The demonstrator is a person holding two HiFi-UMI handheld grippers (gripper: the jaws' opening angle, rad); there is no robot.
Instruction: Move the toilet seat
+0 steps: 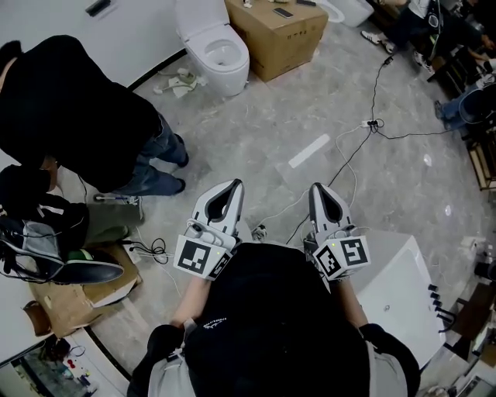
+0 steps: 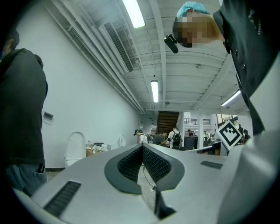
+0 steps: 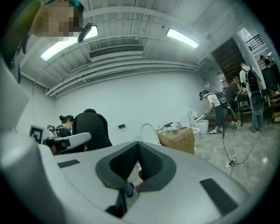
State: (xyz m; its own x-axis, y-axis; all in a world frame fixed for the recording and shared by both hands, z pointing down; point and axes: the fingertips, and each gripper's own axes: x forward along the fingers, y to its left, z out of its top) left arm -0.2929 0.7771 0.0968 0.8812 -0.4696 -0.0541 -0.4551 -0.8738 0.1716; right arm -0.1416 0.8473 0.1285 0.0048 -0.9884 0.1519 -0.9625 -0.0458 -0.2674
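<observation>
A white toilet (image 1: 215,48) stands far ahead by the wall with its seat lid raised (image 1: 194,17). The raised lid (image 2: 75,148) shows small at the left of the left gripper view, and the same lid (image 3: 148,131) shows just above the jaws in the right gripper view. My left gripper (image 1: 235,186) and right gripper (image 1: 316,188) are held side by side in front of my chest, well short of the toilet. Both are shut with nothing between the pads.
A person in black (image 1: 77,108) bends over at the left, close to my left gripper. A cardboard box (image 1: 277,35) sits right of the toilet. Cables (image 1: 364,136) run across the floor ahead. A white cabinet (image 1: 395,287) stands at my right. Bags and a shoe (image 1: 70,267) lie at left.
</observation>
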